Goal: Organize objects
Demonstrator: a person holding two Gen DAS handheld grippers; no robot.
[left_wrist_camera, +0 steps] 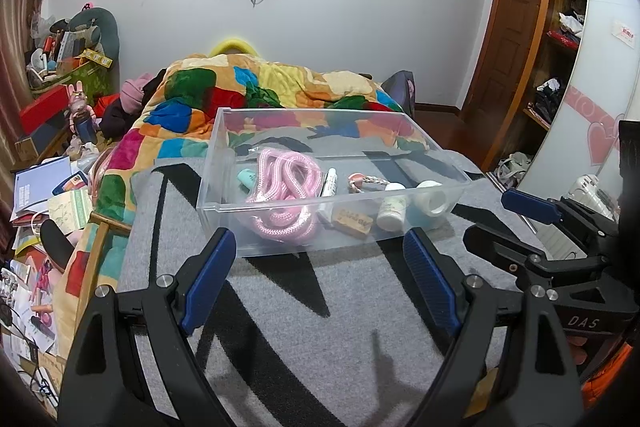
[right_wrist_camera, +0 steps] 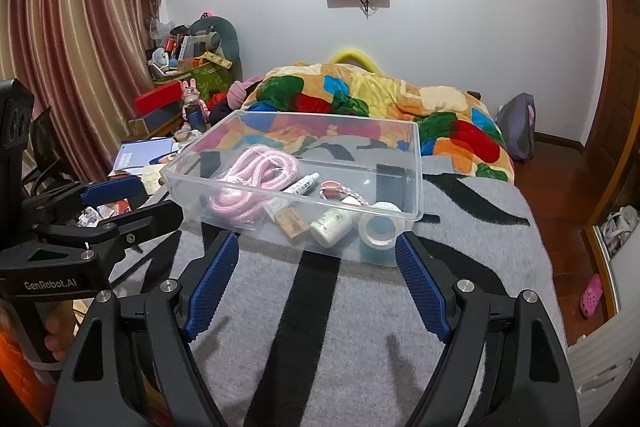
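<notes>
A clear plastic box (left_wrist_camera: 224, 155) (right_wrist_camera: 416, 163) sits on the grey and black blanket (left_wrist_camera: 304, 307) (right_wrist_camera: 340, 327). In it lie a pink rope (left_wrist_camera: 284, 183) (right_wrist_camera: 248, 175), a white tube (left_wrist_camera: 329, 183) (right_wrist_camera: 302, 184), a wooden block (left_wrist_camera: 354, 221) (right_wrist_camera: 293, 223), a white bottle (left_wrist_camera: 391, 209) (right_wrist_camera: 330, 223), a tape roll (left_wrist_camera: 430, 205) (right_wrist_camera: 378, 229) and a small braided keychain (left_wrist_camera: 366, 181) (right_wrist_camera: 340, 191). My left gripper (left_wrist_camera: 320, 255) is open and empty, just short of the box. My right gripper (right_wrist_camera: 316, 259) is open and empty, likewise in front of the box.
A colourful quilt (left_wrist_camera: 256, 87) (right_wrist_camera: 380, 95) is heaped behind the box. Clutter of papers and boxes (left_wrist_camera: 52, 187) (right_wrist_camera: 160, 131) lies left of the bed. A wardrobe (left_wrist_camera: 560, 47) stands at right. A wooden floor (right_wrist_camera: 560, 207) shows right of the bed.
</notes>
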